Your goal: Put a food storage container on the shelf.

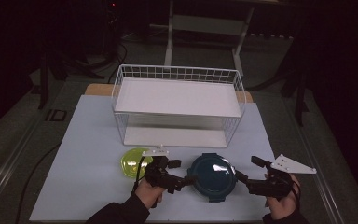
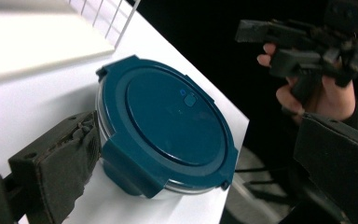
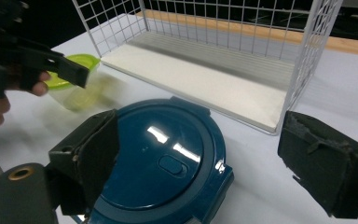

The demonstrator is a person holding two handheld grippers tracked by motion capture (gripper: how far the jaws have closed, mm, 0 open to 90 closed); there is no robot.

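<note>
The round blue-lidded container [image 1: 212, 176] is sitting on the table [image 1: 88, 154] in front of the wire rack [image 1: 177, 102], between both tongs. The left gripper [image 1: 189, 179] and right gripper [image 1: 240, 179] are flanking it, jaws spread apart, gripping nothing.

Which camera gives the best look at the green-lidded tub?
The high view: the green tub sits whole beside the left gripper. The right gripper view shows it blurred, partly behind that gripper.
</note>
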